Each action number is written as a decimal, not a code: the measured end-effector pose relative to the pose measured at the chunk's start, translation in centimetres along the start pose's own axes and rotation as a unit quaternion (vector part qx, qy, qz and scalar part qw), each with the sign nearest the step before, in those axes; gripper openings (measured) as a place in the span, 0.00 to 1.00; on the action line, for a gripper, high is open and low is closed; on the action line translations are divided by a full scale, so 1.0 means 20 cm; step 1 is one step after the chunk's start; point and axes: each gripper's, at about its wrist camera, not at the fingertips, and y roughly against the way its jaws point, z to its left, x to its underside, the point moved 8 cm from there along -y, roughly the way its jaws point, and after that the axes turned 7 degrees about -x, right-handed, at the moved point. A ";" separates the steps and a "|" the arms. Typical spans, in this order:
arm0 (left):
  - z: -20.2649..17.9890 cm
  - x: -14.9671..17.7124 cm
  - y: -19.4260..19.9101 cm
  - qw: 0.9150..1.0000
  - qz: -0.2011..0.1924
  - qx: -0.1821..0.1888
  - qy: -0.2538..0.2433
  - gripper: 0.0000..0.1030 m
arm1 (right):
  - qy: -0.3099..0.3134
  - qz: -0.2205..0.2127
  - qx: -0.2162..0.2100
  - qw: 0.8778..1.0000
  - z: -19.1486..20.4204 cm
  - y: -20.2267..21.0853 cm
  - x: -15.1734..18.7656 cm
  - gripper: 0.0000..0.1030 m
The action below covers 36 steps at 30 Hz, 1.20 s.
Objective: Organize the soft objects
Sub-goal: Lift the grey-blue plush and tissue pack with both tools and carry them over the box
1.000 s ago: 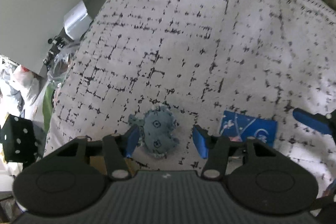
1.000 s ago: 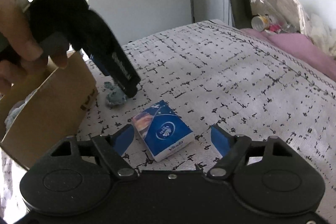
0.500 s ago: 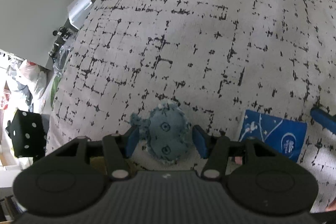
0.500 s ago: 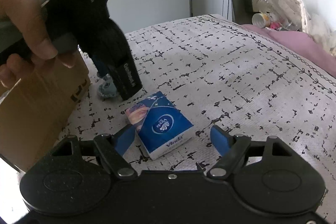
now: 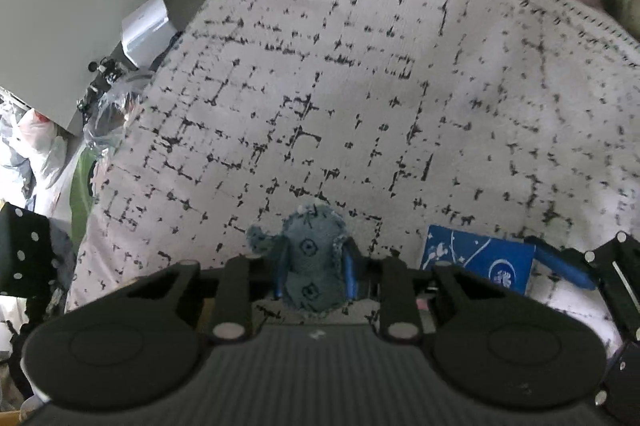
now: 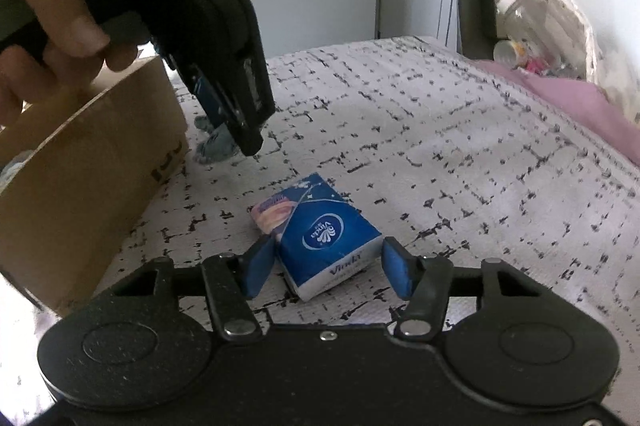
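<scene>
A small blue plush toy (image 5: 310, 258) lies on the patterned bedspread (image 5: 360, 86). My left gripper (image 5: 314, 272) is shut on the plush toy, its blue pads pressed against both sides. The toy also shows in the right wrist view (image 6: 216, 146) under the left gripper. A blue tissue pack (image 6: 320, 234) lies on the bed; it also shows in the left wrist view (image 5: 478, 258). My right gripper (image 6: 328, 266) is open, its fingers on either side of the pack's near end, not touching it.
A cardboard box (image 6: 80, 170) stands on the bed just left of the plush toy. A pink pillow (image 6: 580, 106) and bottles (image 6: 524, 14) lie at the far right. The bed's left edge drops to cluttered floor (image 5: 60, 154).
My left gripper closed from open onto the plush toy. My right gripper moved forward so its open fingers now flank the tissue pack.
</scene>
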 end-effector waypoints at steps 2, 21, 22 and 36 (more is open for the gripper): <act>0.01 0.00 0.04 1.000 -0.008 0.004 0.005 0.25 | 0.005 -0.006 0.006 1.000 0.01 0.04 -0.02 0.55; 0.22 0.19 0.52 0.996 -0.063 0.056 0.035 0.25 | -0.027 -0.038 0.065 0.997 0.04 0.38 -0.10 0.54; 0.24 0.20 0.54 0.995 -0.065 0.057 0.039 0.25 | -0.031 -0.039 0.065 0.997 0.05 0.40 -0.10 0.54; 0.59 0.44 0.76 0.985 -0.124 0.051 0.106 0.25 | -0.052 -0.066 0.090 0.992 0.20 0.65 -0.13 0.54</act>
